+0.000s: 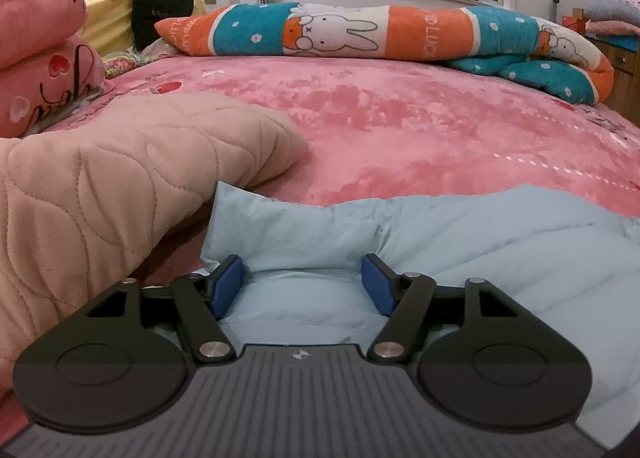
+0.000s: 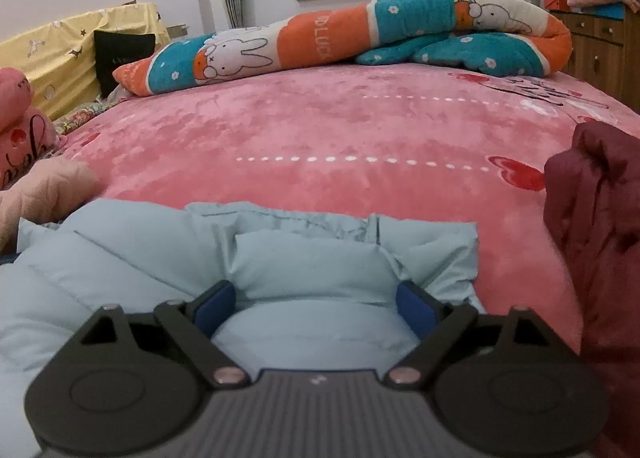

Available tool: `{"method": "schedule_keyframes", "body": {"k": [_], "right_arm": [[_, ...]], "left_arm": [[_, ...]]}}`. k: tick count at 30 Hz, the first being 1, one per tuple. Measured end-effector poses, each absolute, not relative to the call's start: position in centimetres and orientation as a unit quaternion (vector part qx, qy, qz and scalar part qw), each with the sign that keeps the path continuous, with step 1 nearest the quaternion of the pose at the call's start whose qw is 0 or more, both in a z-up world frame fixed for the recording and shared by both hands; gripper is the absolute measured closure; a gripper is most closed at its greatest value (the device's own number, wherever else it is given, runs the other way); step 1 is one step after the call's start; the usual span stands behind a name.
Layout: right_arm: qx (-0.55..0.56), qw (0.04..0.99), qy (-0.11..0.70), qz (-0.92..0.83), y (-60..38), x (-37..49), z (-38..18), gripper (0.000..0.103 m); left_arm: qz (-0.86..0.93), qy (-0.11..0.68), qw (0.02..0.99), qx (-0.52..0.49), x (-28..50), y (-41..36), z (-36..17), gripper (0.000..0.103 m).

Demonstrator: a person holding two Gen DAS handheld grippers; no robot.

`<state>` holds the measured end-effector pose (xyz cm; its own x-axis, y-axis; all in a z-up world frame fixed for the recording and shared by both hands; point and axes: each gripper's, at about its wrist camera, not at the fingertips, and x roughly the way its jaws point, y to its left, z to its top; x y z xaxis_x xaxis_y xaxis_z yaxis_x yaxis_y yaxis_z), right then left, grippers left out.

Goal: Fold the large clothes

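A light blue puffy jacket (image 1: 480,250) lies at the near edge of the pink bed, its far edge bunched into folds. My left gripper (image 1: 303,284) stands open over the jacket's left end, and a raised fold sits loosely between its blue pads (image 1: 228,284). In the right wrist view my right gripper (image 2: 316,308) is open too. It sits over the right end of the same jacket (image 2: 120,258), with a puffed fold between its pads (image 2: 414,310) that is not squeezed.
A pink quilted garment (image 1: 100,197) lies heaped to the left of the jacket, and a dark red garment (image 2: 600,238) to its right. The pink bed cover (image 2: 320,117) stretches ahead to a rolled rabbit-print blanket (image 2: 360,29). Pink pillows (image 1: 36,57) are far left and a wooden dresser (image 2: 600,41) far right.
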<state>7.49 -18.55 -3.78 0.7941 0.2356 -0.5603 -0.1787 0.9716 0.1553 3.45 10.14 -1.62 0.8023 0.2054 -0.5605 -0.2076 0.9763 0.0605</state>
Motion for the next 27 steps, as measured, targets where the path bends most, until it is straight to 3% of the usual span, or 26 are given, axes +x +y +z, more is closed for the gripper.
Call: {"method": "schedule_keyframes", "body": {"k": [15,27], "right_arm": [[0.038,0.947,0.303,0.098,-18.5,7.2,-3.2,0.012],[0.054,0.962,0.247,0.099,-19.4,1.7,1.7,0.005]], "left_arm": [[0.123,0.298,0.946,0.017,3.4,10.1,-0.4,0.014],[0.023,0.215,0.976,0.024,-2.0,4.1,5.8,0.01]]}}
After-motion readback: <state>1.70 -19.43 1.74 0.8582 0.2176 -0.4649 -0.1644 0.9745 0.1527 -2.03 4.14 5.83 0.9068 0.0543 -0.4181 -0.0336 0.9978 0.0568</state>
